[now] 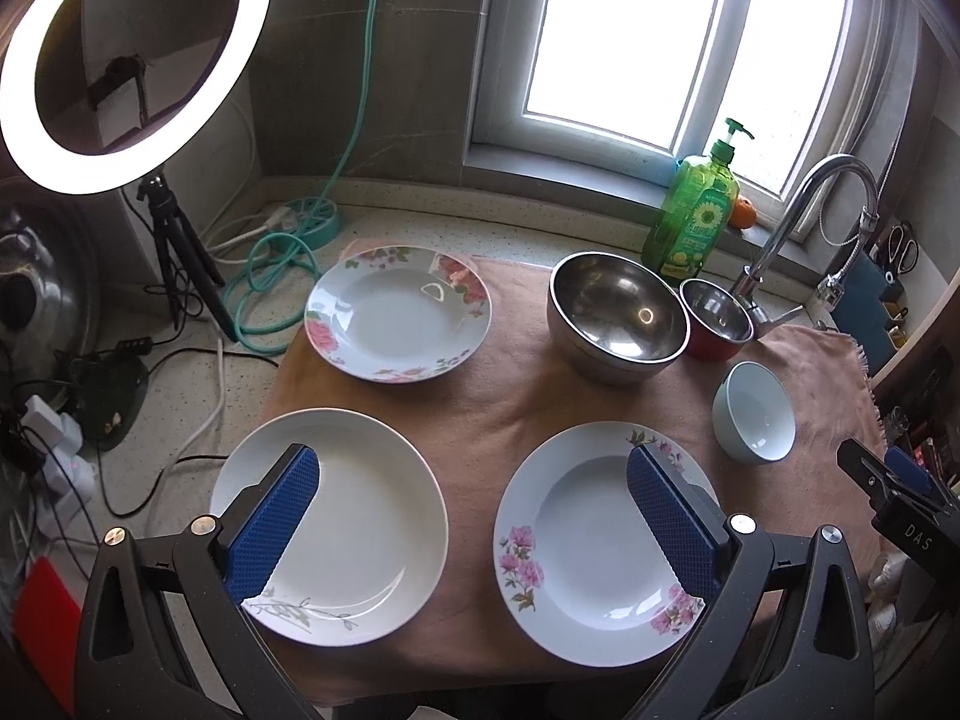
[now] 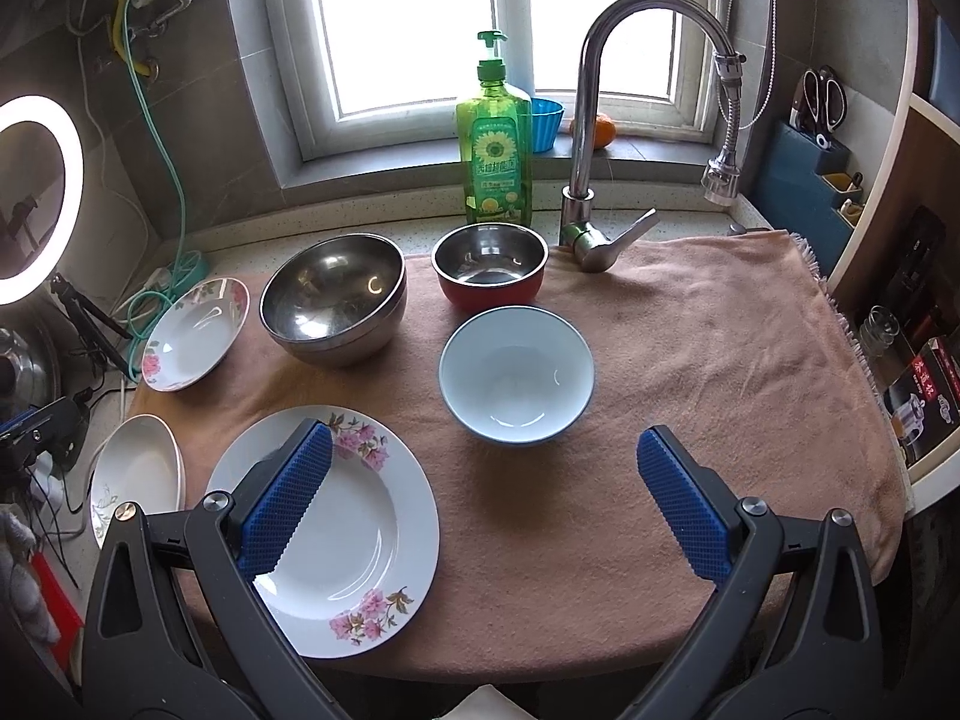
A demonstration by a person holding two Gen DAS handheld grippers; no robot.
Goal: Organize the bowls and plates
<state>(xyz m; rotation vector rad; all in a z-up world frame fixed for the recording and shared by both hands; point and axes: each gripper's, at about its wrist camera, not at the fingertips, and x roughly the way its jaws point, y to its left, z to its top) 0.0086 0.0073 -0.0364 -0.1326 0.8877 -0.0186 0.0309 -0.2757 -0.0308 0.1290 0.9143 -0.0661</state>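
Note:
Three plates lie on a pink towel [image 1: 504,396]: a plain white plate [image 1: 372,516] with a grey sprig at front left, a pink-flowered plate [image 1: 600,540] at front right, and a rose-rimmed plate [image 1: 396,312] behind. A large steel bowl [image 1: 618,312], a small red bowl [image 1: 717,318] and a pale blue bowl [image 1: 756,414] stand at the right. My left gripper [image 1: 474,462] hovers open above the two front plates. My right gripper [image 2: 480,444] is open above the towel, just before the pale blue bowl [image 2: 516,378], with the pink-flowered plate [image 2: 354,528] under its left finger.
A green soap bottle [image 2: 495,144] and a curved steel tap [image 2: 600,120] stand behind the bowls below the window. A lit ring light [image 1: 120,60] on a tripod, a green hose [image 1: 282,276] and cables crowd the counter at left. A knife block [image 2: 810,168] and shelves border the right.

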